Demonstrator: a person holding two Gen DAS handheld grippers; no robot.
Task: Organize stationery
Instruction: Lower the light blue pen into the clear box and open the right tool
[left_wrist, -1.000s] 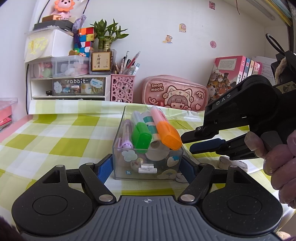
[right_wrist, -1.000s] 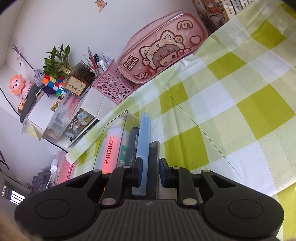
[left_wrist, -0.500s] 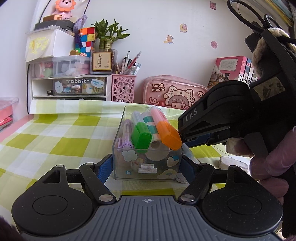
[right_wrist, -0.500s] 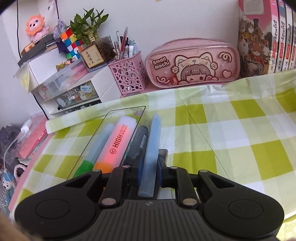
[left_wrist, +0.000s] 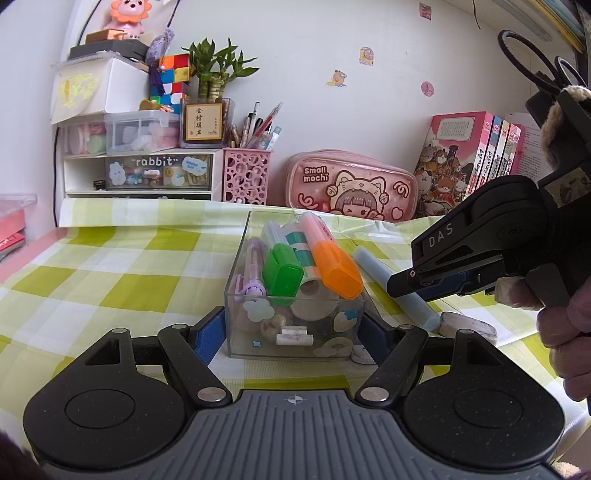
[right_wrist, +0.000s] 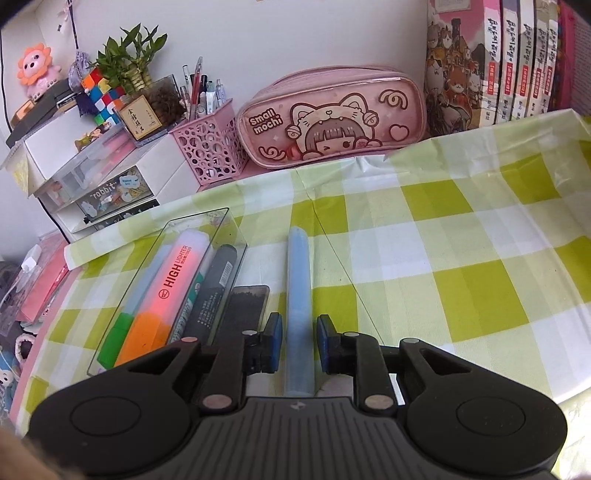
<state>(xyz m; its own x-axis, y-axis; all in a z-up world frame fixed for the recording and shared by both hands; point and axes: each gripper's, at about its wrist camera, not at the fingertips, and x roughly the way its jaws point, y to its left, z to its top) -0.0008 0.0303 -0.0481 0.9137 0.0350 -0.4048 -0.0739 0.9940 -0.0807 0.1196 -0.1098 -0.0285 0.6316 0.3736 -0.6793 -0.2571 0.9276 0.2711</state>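
The left tongs (left_wrist: 295, 332) are clamped on a clear, hard-walled plastic box (left_wrist: 295, 321), their blue pads pressed flat to its two long sides; the box stands on the desk (left_wrist: 110, 280), which is covered by a thin, slightly creased cloth checked in lime, pale green and white. Cloud and rainbow stickers dot the box's near wall. Inside lie chunky markers packed side by side: an orange-capped one (left_wrist: 332, 258) with a pink-orange barrel printed "HIGH LIGHTER", a green-capped one (left_wrist: 282, 273), a slim lilac pen (left_wrist: 254, 266), a teal-and-white barrel and a black marker (right_wrist: 218, 280), over a white tape roll and small bits at the bottom.

The right tongs (right_wrist: 298, 341) are opening. A matte, pale blue, round-ended stick of a pen (right_wrist: 298, 295) lies between the blue pads, with a gap showing on each side, so nothing presses it. In the left view the pen lies flat on the cloth just right of the box, running parallel to it, and its near end touches a flat, smudged grey-white eraser (left_wrist: 467, 328). A hand (left_wrist: 569, 325) grips the right tool's black handle.

Along the wall stand a glossy pink "Small mochi" pouch (left_wrist: 351, 184), a pink holed-lattice pen cup (left_wrist: 245, 175), white drawers and a row of books (right_wrist: 491, 59).
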